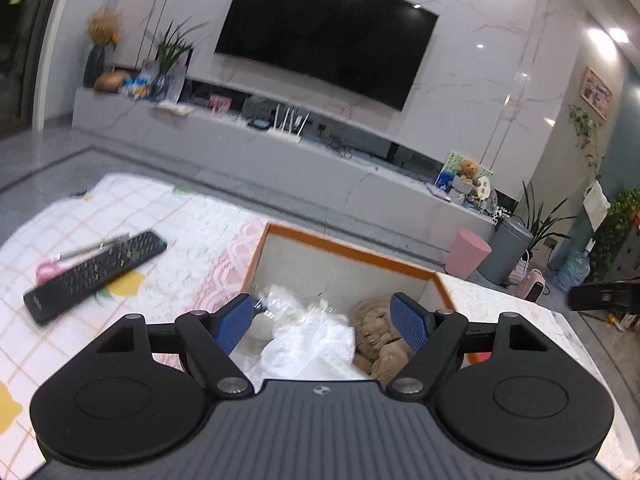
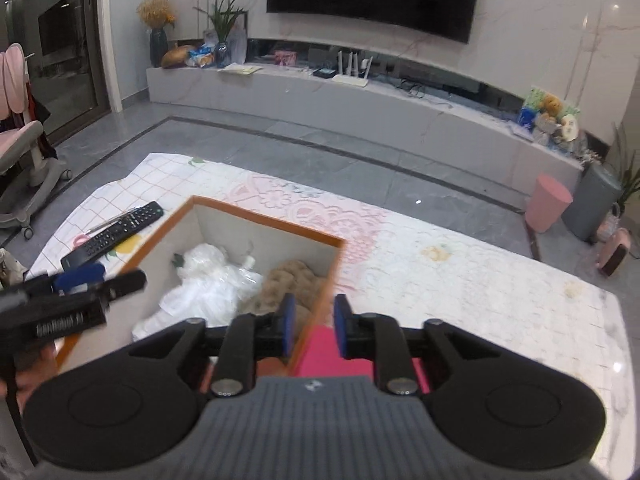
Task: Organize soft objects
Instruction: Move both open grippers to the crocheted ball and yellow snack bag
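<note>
Left gripper (image 1: 322, 322): black linkage arms, round black side housings, silver pivot screws, grey ribbed body with small round logo, blue textured finger pads (image 1: 409, 326). Right gripper (image 2: 311, 326): same build, blue pads (image 2: 289, 328), silver screws, white logo. Left unit's black side bar carries white lettering, blurred.

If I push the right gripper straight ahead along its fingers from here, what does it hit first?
Most likely the storage box's orange-edged right wall: the right gripper straddles it, its fingers apart, one inside the box by the brown plush, one outside over the pink item. Depth is uncertain.
</note>
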{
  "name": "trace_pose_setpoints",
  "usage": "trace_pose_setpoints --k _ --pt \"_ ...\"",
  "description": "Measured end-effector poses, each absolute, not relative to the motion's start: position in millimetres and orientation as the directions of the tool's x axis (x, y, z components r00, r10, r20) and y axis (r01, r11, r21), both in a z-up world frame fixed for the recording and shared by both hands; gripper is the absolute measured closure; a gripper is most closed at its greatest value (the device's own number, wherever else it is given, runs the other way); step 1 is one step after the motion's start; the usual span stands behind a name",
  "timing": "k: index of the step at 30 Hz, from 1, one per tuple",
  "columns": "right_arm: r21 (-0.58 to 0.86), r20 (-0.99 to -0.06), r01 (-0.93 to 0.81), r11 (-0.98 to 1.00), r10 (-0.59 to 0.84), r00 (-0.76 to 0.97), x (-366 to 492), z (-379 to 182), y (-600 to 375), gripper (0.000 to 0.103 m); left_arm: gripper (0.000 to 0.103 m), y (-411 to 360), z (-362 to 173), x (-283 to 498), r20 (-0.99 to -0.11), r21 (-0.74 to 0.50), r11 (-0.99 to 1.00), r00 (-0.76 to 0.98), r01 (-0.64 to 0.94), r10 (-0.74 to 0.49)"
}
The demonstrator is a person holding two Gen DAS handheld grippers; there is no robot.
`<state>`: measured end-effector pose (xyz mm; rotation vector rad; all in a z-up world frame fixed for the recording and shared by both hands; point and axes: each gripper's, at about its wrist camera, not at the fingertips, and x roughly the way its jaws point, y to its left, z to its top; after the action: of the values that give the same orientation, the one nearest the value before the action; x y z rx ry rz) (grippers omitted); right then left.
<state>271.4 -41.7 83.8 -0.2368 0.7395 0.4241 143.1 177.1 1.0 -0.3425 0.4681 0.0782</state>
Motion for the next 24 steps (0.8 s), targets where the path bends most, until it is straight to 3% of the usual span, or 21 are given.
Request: trace_pose_setpoints --k 6,9,15,21,24 --pt "-0.084 -0.603 -0.315 0.945 0.204 0.772 248 88 -105 0.070 0.011 148 23 135 -0.422 -0.318 0.943 0.905 -0.095 -0.051" --pt "-0.032 -0.559 -0.245 0.969 0.186 0.808 246 83 -136 0.064 0.011 125 31 131 -0.412 -0.257 0.964 0.910 -0.073 -0.041" --pt "0.013 -0.575 -0.183 0.983 0.157 0.803 252 61 -188 0.063 0.011 64 38 132 -0.380 -0.112 0.993 0.925 -0.050 0.003" --pt "0.014 -0.558 -0.099 0.995 0.090 0.825 250 52 -233 0.055 0.011 13 34 142 -0.393 -0.159 0.987 0.917 -0.003 -0.061" --pt "0.011 -0.557 -0.048 0.999 0.045 0.829 248 46 -257 0.050 0.011 -11 24 149 -0.396 -0.216 0.974 0.906 0.068 -0.151"
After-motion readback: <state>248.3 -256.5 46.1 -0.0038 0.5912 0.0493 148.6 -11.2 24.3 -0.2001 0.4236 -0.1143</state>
